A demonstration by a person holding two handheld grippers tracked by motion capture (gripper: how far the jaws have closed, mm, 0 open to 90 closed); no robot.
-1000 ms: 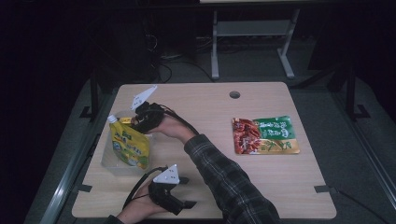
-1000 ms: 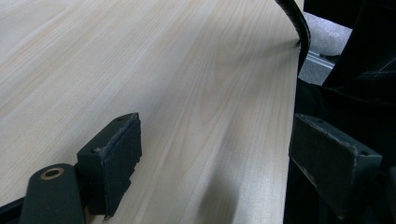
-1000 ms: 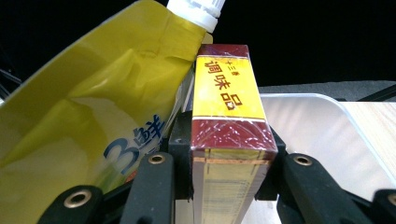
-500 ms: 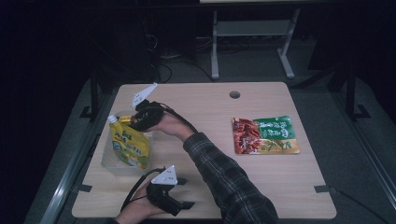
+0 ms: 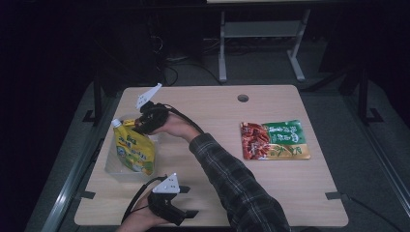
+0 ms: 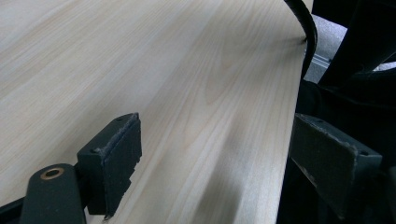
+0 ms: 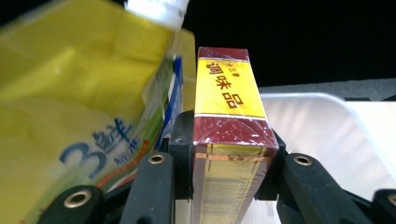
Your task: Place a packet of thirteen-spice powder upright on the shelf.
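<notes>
Right gripper (image 7: 229,186): its jaws are clamped on a red-and-yellow seasoning box (image 7: 229,116), one pad on each broad side. In the right gripper view the box's long axis runs straight out along the jaws, with its narrow edge turned toward the camera and its far end pointing away over the clear plastic bin (image 7: 322,126). The printed yellow panel with red characters faces up in that view; a barcode face lies nearest the camera.

In the high view the right gripper (image 5: 140,126) is over the far end of the bin (image 5: 112,166) at the table's left side, with the arm in a plaid sleeve (image 5: 232,179) reaching across the table (image 5: 217,111). From this view the box itself is too small to make out between the jaws.

A yellow spouted pouch (image 5: 133,150) stands in the bin, white cap uppermost and leaning toward the far left. In the right gripper view the pouch (image 7: 79,107) lies just beside the box on its left; whether they touch cannot be told.

Left gripper (image 5: 186,212): it is low at the near edge of the table. In the left gripper view the left gripper (image 6: 215,172) has its jaws standing wide apart with bare wood between them.

A red-and-green snack packet (image 5: 273,140) lies flat on the right half of the table, well apart from both grippers.
</notes>
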